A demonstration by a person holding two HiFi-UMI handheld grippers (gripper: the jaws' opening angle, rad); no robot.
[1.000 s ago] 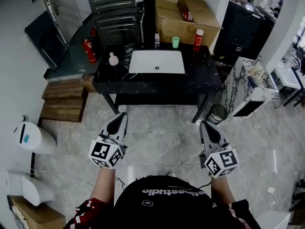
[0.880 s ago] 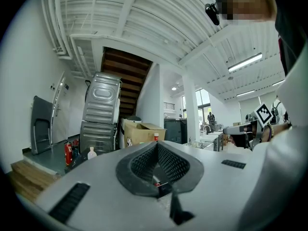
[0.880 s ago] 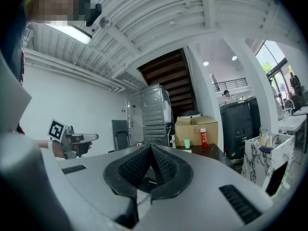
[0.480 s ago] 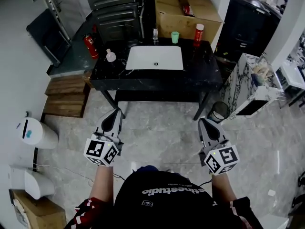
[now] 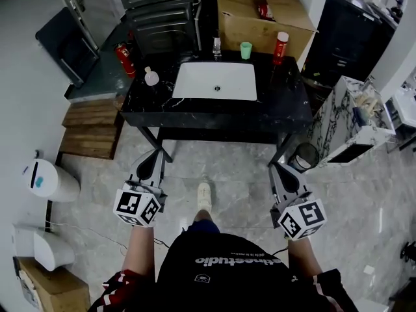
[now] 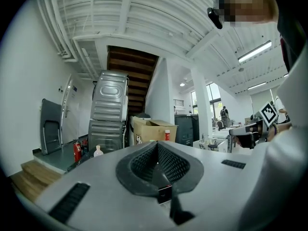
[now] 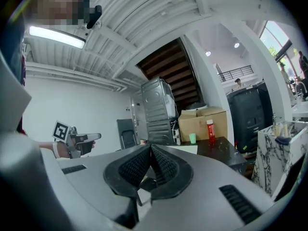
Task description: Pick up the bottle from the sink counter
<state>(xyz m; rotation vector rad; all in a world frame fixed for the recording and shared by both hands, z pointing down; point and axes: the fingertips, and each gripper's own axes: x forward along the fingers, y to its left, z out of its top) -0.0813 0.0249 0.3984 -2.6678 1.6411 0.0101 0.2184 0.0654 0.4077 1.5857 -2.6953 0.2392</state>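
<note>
A black sink counter (image 5: 286, 106) with a white basin (image 5: 216, 81) stands far ahead of me. At its back right stands a red bottle with a white cap (image 5: 281, 47) (image 7: 210, 131) (image 6: 167, 135), with a green cup (image 5: 246, 50) to its left. A small pale bottle (image 5: 151, 77) (image 6: 98, 151) sits at the counter's left end. My left gripper (image 5: 155, 160) (image 6: 157, 142) and right gripper (image 5: 281, 171) (image 7: 150, 146) are held low over the floor, well short of the counter. Both are shut with nothing between the jaws.
A cardboard box (image 5: 260, 12) stands behind the counter, with a red fire extinguisher (image 5: 123, 58) at its left. Wooden steps (image 5: 88, 132) lie left of the counter. A round bin (image 5: 304, 156) and a marble cabinet (image 5: 351, 122) stand on the right. A white canister (image 5: 49, 184) sits at far left.
The counter has come a little nearer in the head view, and the person's shoe now shows between the grippers. Both grippers stay shut, side by side.
</note>
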